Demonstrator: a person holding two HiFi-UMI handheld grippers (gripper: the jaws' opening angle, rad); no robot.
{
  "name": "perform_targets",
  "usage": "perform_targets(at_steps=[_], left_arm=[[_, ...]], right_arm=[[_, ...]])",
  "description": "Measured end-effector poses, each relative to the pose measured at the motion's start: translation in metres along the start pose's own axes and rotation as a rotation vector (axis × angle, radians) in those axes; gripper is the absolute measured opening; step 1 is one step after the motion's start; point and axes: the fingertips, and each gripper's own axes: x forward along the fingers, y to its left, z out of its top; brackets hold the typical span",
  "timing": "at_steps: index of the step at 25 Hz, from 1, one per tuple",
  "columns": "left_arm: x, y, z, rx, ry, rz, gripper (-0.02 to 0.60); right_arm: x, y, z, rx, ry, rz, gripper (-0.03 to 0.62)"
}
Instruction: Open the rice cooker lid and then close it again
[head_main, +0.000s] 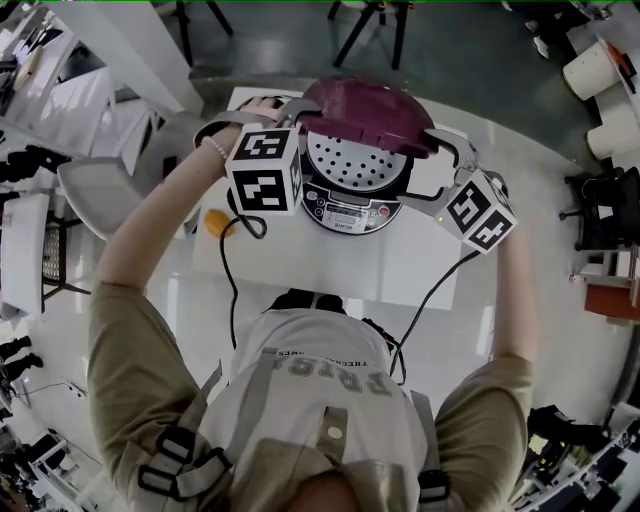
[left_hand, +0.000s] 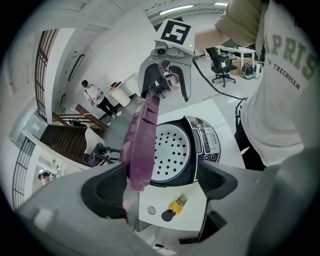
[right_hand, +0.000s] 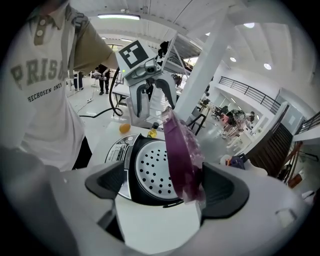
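The rice cooker (head_main: 352, 208) stands on the white table with its purple lid (head_main: 372, 108) raised and tilted over a perforated white inner plate (head_main: 352, 162). My left gripper (head_main: 262, 113) reaches the lid's left edge and my right gripper (head_main: 433, 165) its right edge. In the left gripper view the left gripper (left_hand: 162, 182) stands open, with the lid (left_hand: 142, 140) edge-on against its left pad. In the right gripper view the right gripper (right_hand: 167, 187) is open too, and the lid (right_hand: 182, 150) leans beside its right pad. The control panel (left_hand: 206, 141) faces me.
A yellow bottle with a dark cap (left_hand: 174, 206) and an orange ball (head_main: 215, 222) lie on the table (head_main: 400, 270) left of the cooker. Black cables run off the front edge. White chairs (head_main: 95, 190) stand at the left; a person (left_hand: 95, 96) is far off.
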Motion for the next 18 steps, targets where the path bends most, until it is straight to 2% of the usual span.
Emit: perform_targets(at_steps=[7, 18], left_arm=[[0.006, -0.017, -0.004, 0.001, 0.004, -0.04, 0.488], [0.014, -0.045, -0.011, 0.009, 0.03, -0.129, 0.499]], right_arm=[[0.006, 0.012, -0.008, 0.001, 0.031, 0.031, 0.468], [0.014, 0.039, -0.023, 0.001, 0.078, 0.103, 0.483]])
